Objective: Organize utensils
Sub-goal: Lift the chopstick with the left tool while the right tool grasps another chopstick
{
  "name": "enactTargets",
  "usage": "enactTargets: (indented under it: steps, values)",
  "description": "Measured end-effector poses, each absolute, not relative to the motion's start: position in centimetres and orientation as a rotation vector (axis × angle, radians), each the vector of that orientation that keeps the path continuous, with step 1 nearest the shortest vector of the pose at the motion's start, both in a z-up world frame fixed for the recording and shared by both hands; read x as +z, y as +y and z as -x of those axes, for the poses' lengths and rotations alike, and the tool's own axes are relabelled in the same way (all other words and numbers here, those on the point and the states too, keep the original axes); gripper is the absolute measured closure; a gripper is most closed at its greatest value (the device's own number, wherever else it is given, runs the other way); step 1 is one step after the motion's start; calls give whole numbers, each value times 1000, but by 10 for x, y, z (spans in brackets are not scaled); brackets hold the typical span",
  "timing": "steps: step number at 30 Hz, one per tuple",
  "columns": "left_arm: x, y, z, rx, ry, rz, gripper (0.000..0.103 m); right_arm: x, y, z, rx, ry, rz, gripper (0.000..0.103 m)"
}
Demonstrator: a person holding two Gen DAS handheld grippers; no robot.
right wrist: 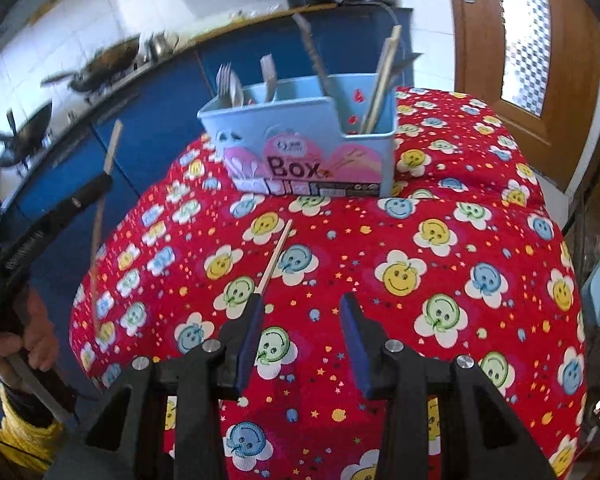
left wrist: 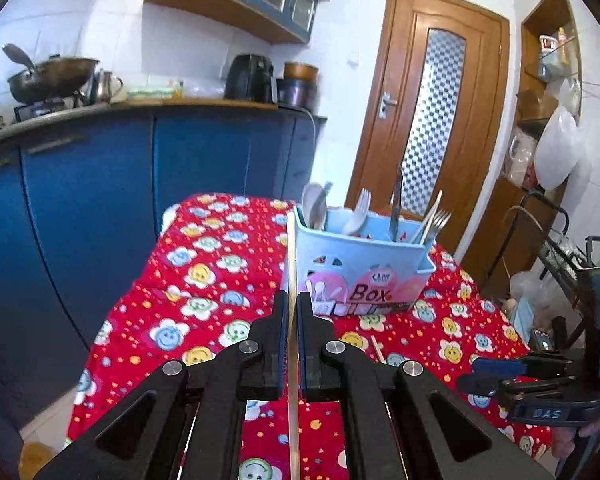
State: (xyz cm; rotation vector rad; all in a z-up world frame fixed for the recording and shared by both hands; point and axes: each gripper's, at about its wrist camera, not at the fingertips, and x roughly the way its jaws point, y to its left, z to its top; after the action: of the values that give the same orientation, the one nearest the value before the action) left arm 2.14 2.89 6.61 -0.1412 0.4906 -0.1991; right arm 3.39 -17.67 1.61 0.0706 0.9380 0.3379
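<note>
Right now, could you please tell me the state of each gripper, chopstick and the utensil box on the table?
Left gripper: shut on a chopstick.
Held chopstick: clamped between the pads, lifted off the table.
Right gripper: open, empty.
Loose chopstick: lying flat on the red tablecloth.
Utensil box: upright, holding forks, a spoon and chopsticks.

Wok (left wrist: pixel 48 76), black air fryer (left wrist: pixel 250 78), wooden door (left wrist: pixel 432 112)

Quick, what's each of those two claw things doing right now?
Left gripper: closed on a chopstick.
Right gripper: open, holding nothing; a second chopstick lies on the tablecloth near its left finger.
</note>
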Motion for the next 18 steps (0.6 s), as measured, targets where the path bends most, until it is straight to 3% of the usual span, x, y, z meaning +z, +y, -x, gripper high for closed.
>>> enactTargets:
  steps: [12,18]
  values:
    - [72,45,-13,-211,443,184,99,-4,-141,-85,395,1228,-24,61]
    - [73,52,-11,-205,425,193,99,-15,-128,-105,365,1322,29,71]
